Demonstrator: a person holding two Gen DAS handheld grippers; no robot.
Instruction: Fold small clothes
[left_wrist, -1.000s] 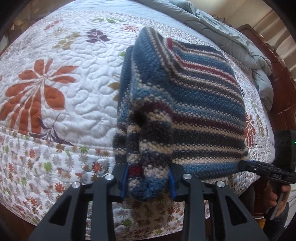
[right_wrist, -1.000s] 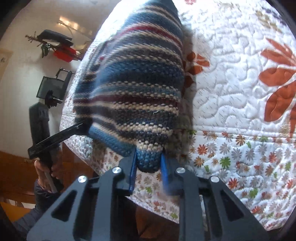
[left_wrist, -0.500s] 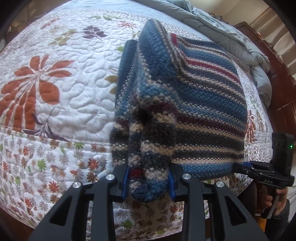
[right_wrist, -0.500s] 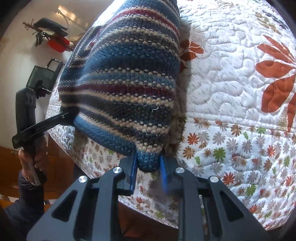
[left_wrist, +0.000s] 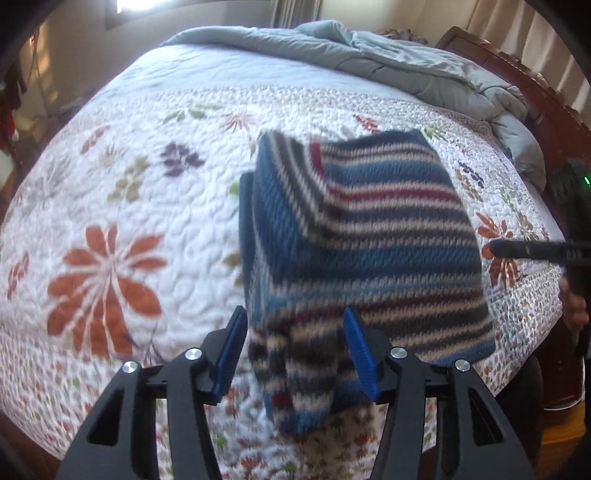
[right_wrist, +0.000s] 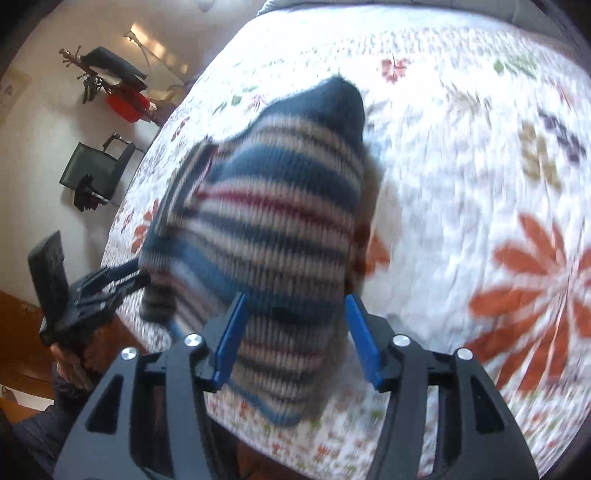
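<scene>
A folded knit sweater (left_wrist: 369, 229) in blue, cream and dark red stripes lies on the floral quilt (left_wrist: 129, 184) near the bed's front edge. My left gripper (left_wrist: 297, 350) is opening its jaws; the sweater's near left corner sits loosely between the blue pads (left_wrist: 236, 350), with a gap on the left side. In the right wrist view the sweater (right_wrist: 266, 221) is blurred. My right gripper (right_wrist: 297, 339) is opening too, its pads either side of the near right corner without squeezing it. Each gripper also shows at the other view's edge: the right gripper (left_wrist: 535, 251) and the left gripper (right_wrist: 107, 284).
A grey duvet (left_wrist: 406, 66) is bunched at the far end of the bed against a dark wooden bed frame (left_wrist: 517, 66). Beyond the bed's left side stand a dark chair (right_wrist: 92, 173) and a red object (right_wrist: 125, 105) by the wall. A hand (right_wrist: 70, 362) grips the left handle.
Both pairs of jaws were clamped on the sweater's near corners and have spread apart, releasing the cloth. Both grippers have lifted and drawn back a little; more of the bed shows.
</scene>
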